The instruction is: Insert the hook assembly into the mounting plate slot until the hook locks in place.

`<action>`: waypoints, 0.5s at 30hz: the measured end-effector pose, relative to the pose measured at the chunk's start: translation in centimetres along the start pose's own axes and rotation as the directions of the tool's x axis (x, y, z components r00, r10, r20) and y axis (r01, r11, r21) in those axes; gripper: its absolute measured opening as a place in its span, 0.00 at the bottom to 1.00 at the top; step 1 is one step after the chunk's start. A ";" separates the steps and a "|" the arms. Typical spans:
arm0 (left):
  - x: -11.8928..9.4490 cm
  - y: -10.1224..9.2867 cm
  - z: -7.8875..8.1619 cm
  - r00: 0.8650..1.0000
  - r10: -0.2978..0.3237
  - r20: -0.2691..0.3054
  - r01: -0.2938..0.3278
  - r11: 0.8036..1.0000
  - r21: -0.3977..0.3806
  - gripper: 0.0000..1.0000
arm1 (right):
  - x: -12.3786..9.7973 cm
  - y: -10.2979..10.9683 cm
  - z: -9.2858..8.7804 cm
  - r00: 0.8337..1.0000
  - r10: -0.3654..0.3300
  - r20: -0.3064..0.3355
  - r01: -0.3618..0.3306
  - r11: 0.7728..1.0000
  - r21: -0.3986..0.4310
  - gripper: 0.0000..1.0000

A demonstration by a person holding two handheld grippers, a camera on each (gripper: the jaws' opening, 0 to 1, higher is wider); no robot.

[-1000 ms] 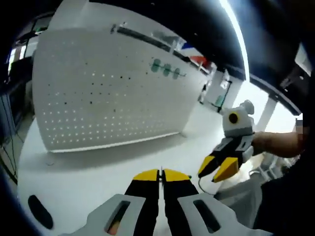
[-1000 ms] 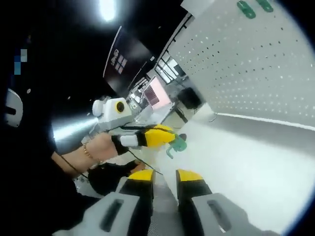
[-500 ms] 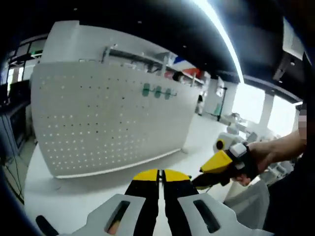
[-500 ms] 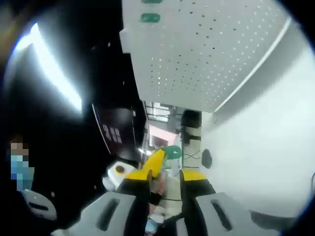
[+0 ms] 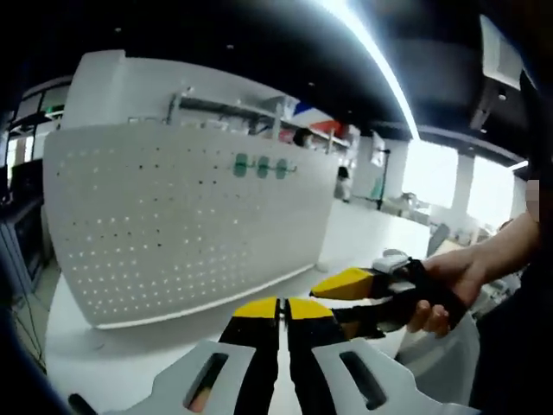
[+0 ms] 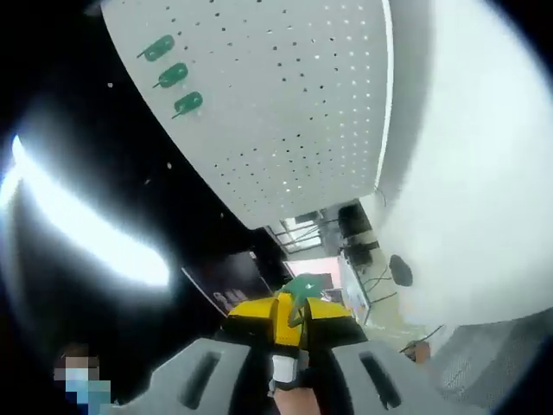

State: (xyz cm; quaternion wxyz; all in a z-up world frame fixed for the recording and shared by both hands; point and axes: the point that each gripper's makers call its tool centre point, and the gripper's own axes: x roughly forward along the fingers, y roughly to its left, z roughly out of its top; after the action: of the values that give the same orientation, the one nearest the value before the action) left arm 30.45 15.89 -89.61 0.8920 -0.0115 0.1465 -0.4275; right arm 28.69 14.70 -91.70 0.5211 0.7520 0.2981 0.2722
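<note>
On white tabletop (image 5: 155, 363), upright perforated pegboard (image 5: 190, 225).

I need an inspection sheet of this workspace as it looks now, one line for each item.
Surface: white table, mostly bare.
Job's things: white pegboard stands upright on the table, with three green hooks already in a row on it. One more green hook sits at the right tool's tips, away from the board.
Clutter: a small dark oval object on the table.
Grippers: left tool has its jaws together. Right tool is held by a hand; I cannot tell which tool grips the loose hook.
Cables: thin dark cables beyond the table edge.
Surroundings: bright ceiling light strip, office behind.
</note>
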 end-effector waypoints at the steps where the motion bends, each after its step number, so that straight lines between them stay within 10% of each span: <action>1: 0.1 0.0 -0.1 1.000 0.000 -0.006 0.000 1.000 0.010 0.01 | 0.0 -0.1 -0.1 1.000 0.002 -0.002 -0.002 1.000 0.013 0.09; 15: 0.1 -0.4 -0.5 1.000 -0.025 0.001 0.025 1.000 0.017 0.01 | -0.3 -0.5 -0.6 1.000 -0.002 -0.017 0.003 0.998 0.062 0.04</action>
State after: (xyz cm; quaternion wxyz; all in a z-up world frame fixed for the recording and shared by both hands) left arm 30.09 15.65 -90.03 0.8867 -0.0063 0.1422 -0.4399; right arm 28.00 15.01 -92.03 0.4954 0.7651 0.3117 0.2683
